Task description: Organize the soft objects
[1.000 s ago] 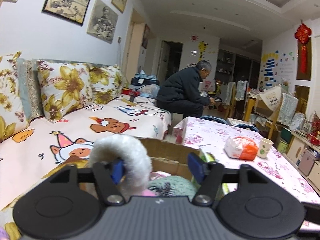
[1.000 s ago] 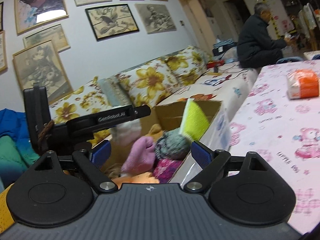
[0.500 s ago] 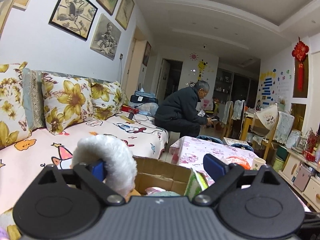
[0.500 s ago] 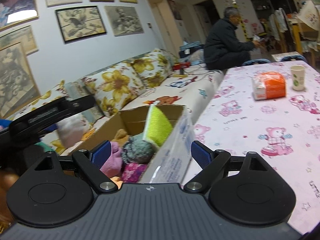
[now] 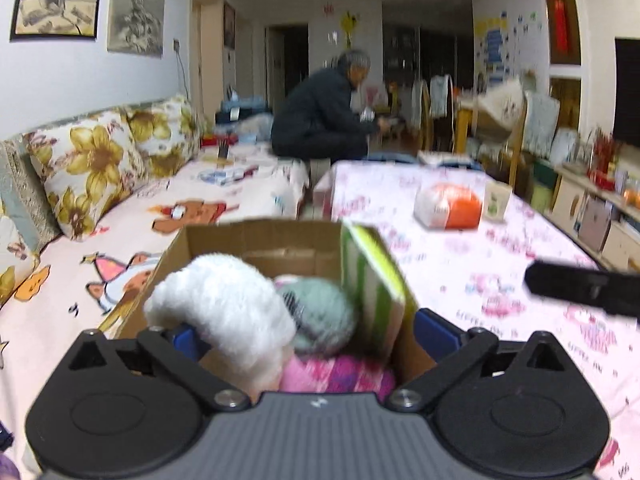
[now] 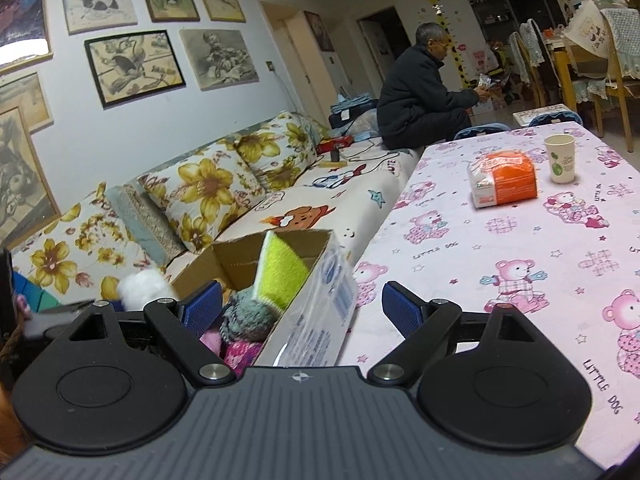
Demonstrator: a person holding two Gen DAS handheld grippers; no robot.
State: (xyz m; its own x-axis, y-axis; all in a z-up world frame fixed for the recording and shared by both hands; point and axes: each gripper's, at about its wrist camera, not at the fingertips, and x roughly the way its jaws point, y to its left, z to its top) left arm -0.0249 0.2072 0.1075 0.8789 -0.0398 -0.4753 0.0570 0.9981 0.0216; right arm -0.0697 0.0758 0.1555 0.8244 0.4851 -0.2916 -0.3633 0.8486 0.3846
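1. As the left gripper [image 5: 308,334] spreads its jaws, the white fluffy toy [image 5: 228,312] that a second ago sat pinched beside its left pad now lies loose, sagging over the near edge of the cardboard box [image 5: 256,236]. The jaws are opening to about their widest; the toy is between them but the far pad is well clear of it.
2. Reading: this is a release. The toy counts as delivered, provided it settles inside and does not slide off the rim; the left view is blurred, so I cannot tell how much of it rests on the box contents.
3. Box contents: a grey-green pompom ball [image 5: 320,312], pink knitwear [image 5: 340,374] beneath it, and a yellow-green sponge pad [image 5: 374,276] standing on edge against the right wall.
4. The right gripper [image 6: 302,308] has its fingers apart and empty, straddling the printed side of the box.
5. Surface: the box sits at the seam between a sofa [image 6: 320,196] with a cartoon-print cover and a table [image 6: 520,240] under a pink bear cloth.
6. On the table, well apart from the box: an orange tissue pack [image 6: 506,178] and a paper cup [image 6: 560,158].
7. Room: framed drawings on the wall; a person [image 6: 424,92] in dark clothing sits at the sofa's far end.
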